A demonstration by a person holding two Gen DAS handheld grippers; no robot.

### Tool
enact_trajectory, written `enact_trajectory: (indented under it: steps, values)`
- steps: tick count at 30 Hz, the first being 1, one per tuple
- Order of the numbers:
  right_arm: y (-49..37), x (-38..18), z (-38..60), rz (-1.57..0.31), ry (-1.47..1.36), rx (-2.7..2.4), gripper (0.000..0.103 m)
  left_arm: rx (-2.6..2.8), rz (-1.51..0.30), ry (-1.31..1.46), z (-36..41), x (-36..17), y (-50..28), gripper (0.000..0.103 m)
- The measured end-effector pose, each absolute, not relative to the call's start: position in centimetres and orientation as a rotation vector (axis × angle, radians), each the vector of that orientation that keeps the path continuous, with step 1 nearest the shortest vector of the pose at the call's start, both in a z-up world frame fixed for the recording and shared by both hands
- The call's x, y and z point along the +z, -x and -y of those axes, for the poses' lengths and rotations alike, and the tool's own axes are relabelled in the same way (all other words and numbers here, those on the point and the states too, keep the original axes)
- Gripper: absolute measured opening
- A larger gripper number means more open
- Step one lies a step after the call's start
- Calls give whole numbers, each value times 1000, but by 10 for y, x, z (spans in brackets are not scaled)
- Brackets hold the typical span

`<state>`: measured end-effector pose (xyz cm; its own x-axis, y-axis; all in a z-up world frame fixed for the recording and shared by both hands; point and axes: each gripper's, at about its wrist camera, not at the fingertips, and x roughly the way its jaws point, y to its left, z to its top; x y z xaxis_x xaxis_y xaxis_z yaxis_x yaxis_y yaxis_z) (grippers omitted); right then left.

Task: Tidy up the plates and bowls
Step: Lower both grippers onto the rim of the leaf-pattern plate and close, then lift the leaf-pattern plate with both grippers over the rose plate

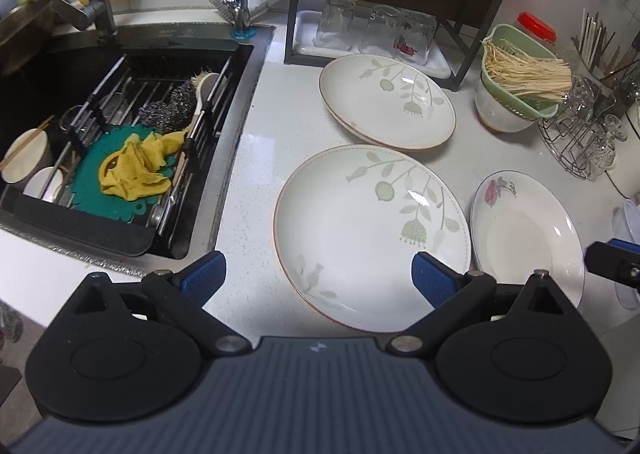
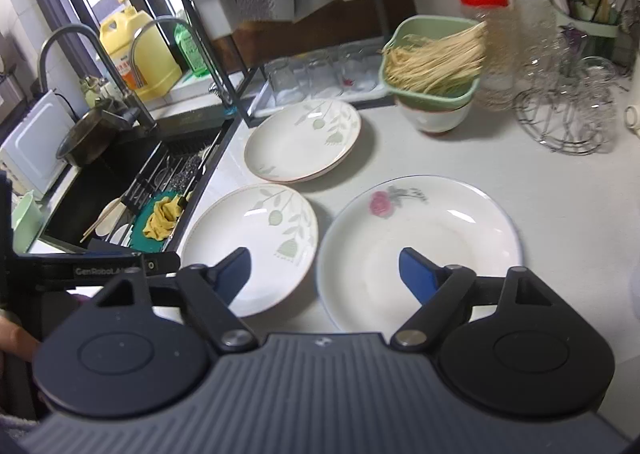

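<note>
We are holding the left gripper wide open at the bottom of its view, gripping nothing, its blue pads hanging over the counter and the near leaf plate. That plate is sitting in the centre of the frame. A second leaf plate is lying beyond it, toward the upper middle, close but apart. The rose plate is resting at the lower right, just beside the near leaf plate. A white bowl with a green basket of noodles in it is standing at the upper right. The sink is filling the left side.

We are holding the right gripper wide open too, empty, above the gap between the near leaf plate and the rose plate. In this view the far leaf plate is lying above centre, and the bowl is sitting at the upper right.
</note>
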<state>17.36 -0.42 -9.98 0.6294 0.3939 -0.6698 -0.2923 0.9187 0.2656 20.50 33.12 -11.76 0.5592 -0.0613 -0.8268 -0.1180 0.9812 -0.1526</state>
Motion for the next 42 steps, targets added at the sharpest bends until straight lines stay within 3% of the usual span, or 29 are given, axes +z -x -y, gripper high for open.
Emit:
enact_trajectory:
  steps: [4, 11, 17, 23, 25, 31, 42]
  values:
    - [-187, -113, -18, -831, -165, 383, 73, -30, -1003, 195, -347, -131, -223, 101]
    - [-199, -140, -37, -918, -252, 318, 52, -204, -974, 123, -357, -146, -247, 100]
    - [-199, -163, -43, -992, -321, 299, 49, -342, -916, 11, -358, -155, -260, 96]
    - [-204, -187, -42, -1051, -418, 267, 36, -357, -956, 30, -361, -175, -272, 84]
    - [-208, -193, -45, -1061, -427, 245, 29, -352, -964, 27, -361, -180, -275, 68]
    - [-214, -194, -60, -1016, -370, 244, 18, -333, -957, 44, -368, -187, -281, 48]
    - [-220, -193, -58, -1020, -412, 259, 18, -372, -951, 199, -387, -180, -279, 46]
